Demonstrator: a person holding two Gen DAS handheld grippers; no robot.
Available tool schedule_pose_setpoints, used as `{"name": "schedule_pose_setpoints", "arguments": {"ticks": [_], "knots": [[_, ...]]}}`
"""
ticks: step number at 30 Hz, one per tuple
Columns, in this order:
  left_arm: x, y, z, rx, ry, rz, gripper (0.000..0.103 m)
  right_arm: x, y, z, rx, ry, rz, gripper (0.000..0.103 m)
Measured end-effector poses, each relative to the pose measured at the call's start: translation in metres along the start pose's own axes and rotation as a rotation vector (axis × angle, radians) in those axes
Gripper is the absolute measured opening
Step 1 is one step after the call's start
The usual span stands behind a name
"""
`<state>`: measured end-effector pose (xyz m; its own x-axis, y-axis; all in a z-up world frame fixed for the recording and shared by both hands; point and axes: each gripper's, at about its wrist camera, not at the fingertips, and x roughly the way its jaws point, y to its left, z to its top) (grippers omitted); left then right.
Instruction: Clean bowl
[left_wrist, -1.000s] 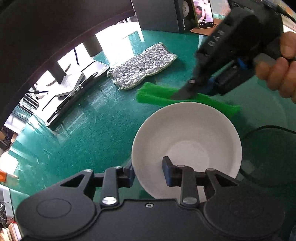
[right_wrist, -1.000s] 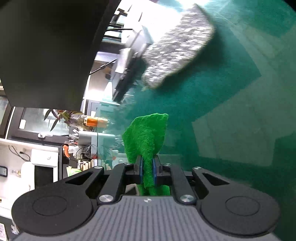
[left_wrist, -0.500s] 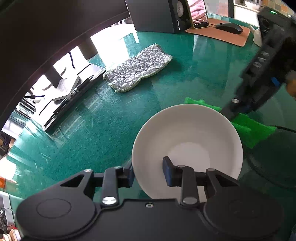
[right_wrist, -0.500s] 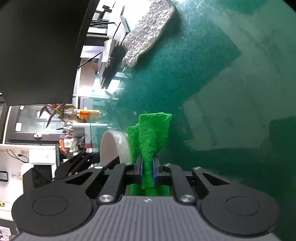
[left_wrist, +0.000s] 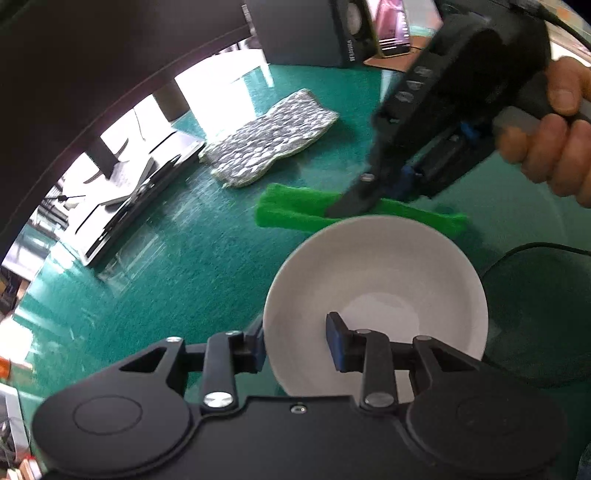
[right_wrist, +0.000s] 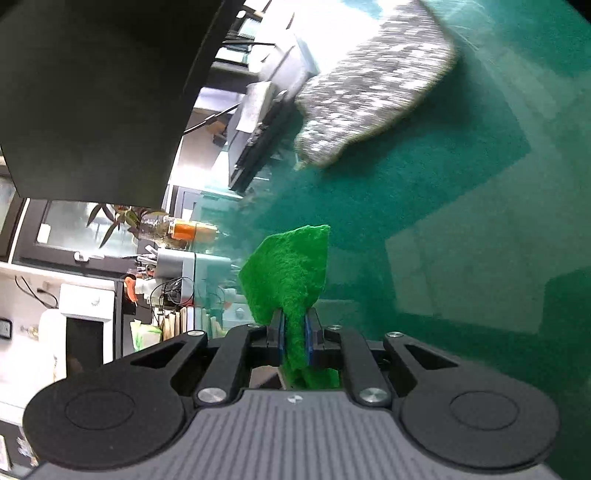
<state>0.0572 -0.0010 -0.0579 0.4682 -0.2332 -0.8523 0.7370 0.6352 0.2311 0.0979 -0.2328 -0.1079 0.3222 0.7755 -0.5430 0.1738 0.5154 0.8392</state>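
A white bowl (left_wrist: 384, 273) is held over the green table. My left gripper (left_wrist: 295, 349) is shut on its near rim, one finger inside and one outside. My right gripper (left_wrist: 354, 201) is shut on a green scouring cloth (left_wrist: 295, 210) and sits just beyond the bowl's far rim. In the right wrist view the right gripper (right_wrist: 294, 341) pinches the green cloth (right_wrist: 291, 269), which sticks up between the pads. The bowl is not seen in that view.
A grey speckled cloth (left_wrist: 269, 140) lies on the green table (left_wrist: 166, 266) beyond the bowl; it also shows in the right wrist view (right_wrist: 373, 92). A dark round pad with a cable (left_wrist: 539, 317) lies right of the bowl. A speaker and phone (left_wrist: 391, 26) stand at the back.
My right gripper with the green cloth swung to the bowl's right side half a second ago and is now back at its far left rim. The bowl stays in my left gripper.
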Motion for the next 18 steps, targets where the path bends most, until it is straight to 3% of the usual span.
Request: {"name": "schedule_pose_setpoints", "arguments": {"ticks": [5, 7, 11, 14, 18], "knots": [[0.002, 0.002, 0.003, 0.055, -0.010, -0.043, 0.036, -0.026, -0.017, -0.024, 0.066, -0.005, -0.010, 0.012], [0.003, 0.005, 0.004, 0.029, -0.010, -0.050, 0.036, -0.029, -0.022, -0.033, 0.085, -0.001, -0.013, 0.012], [0.002, 0.016, 0.004, -0.146, 0.030, -0.039, 0.037, -0.029, -0.026, -0.037, 0.106, -0.022, -0.004, 0.012], [-0.007, 0.021, -0.005, -0.315, 0.057, -0.021, 0.045, -0.029, -0.024, -0.037, 0.098, -0.027, 0.000, 0.012], [-0.011, 0.012, -0.013, -0.360, 0.089, -0.022, 0.045, -0.029, -0.025, -0.037, 0.099, -0.022, 0.004, 0.012]]}}
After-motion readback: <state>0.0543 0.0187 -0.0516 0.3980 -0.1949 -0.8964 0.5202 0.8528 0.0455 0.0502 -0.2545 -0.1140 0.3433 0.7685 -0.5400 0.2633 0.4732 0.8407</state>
